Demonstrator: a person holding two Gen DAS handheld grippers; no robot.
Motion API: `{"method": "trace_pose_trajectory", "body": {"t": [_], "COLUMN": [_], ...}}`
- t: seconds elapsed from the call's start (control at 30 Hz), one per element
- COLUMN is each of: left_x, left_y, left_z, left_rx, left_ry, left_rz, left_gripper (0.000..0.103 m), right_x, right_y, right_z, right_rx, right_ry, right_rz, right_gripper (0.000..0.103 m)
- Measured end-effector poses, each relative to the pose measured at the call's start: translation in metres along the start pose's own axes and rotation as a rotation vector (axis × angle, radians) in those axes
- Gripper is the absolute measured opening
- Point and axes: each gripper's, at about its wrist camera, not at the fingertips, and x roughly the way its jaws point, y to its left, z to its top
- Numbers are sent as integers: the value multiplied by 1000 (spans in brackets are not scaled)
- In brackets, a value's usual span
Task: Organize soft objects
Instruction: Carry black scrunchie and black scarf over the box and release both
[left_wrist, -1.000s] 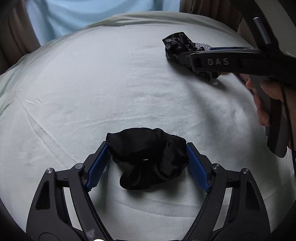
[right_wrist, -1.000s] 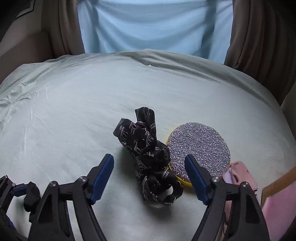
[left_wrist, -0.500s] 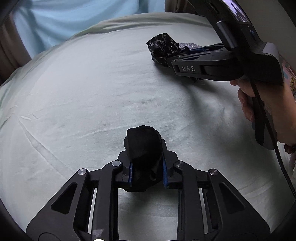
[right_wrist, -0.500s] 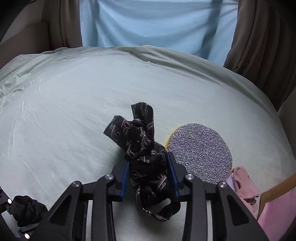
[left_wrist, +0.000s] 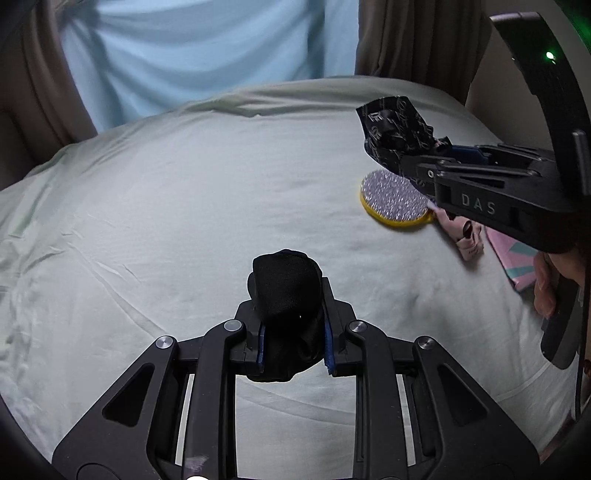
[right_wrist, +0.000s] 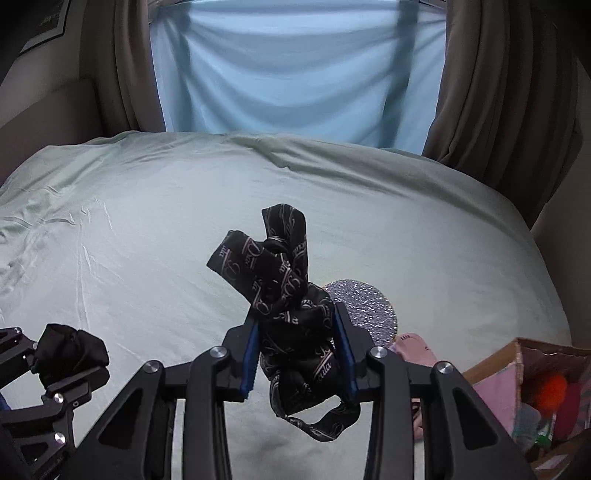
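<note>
Black cloth bundle sat clamped between the blue pads of the left gripper, bulging forward past the fingertips and held above the pale green bedsheet. In the right wrist view the same bundle appeared at lower left, in the left gripper. Patterned black scarf, printed with pale lettering, was pinched in the right gripper, whose jaws were closed on its middle; two ends stood up beyond the fingertips and a loop hung beneath them, clear of the sheet. Seen from the left wrist, the scarf projected from the right gripper at upper right, the person's fingers wrapped on its handle.

Round glittery silver pad with a yellow rim lay flat on the bedsheet below the scarf, with a pink fabric item just beside it. Cardboard box holding an orange pom-pom and other soft items stood at the right edge of the bed. Light blue curtain, flanked by brown drapes, hung behind the bed.
</note>
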Motion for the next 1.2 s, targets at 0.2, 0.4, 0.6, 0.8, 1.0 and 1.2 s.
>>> {"method": "trace_pose_trajectory", "body": {"t": [0.2, 0.4, 0.6, 0.8, 1.0, 1.2], "left_x": [-59, -109, -135, -135, -117, -80], "left_y": [-23, -62, -130, -216, -297, -361], "left_z": [38, 70, 102, 129, 147, 151], "left_rx": [-24, -85, -98, -59, -19, 21], "left_ry": [-43, -73, -104, -120, -105, -49], "left_rz": [18, 14, -39, -97, -159, -211], "left_gripper": [20, 20, 20, 20, 20, 20], "right_x": [-74, -143, -188, -220, -234, -228], "right_y": [-21, -57, -105, -175, -250, -313], "right_z": [20, 28, 24, 13, -13, -41], "right_rx": [57, 113, 130, 169, 237, 289], "right_ry": [-6, -11, -15, -13, 31, 86], "right_rz": [-12, -14, -37, -88, -158, -217], "right_gripper": [33, 34, 33, 33, 33, 34]}}
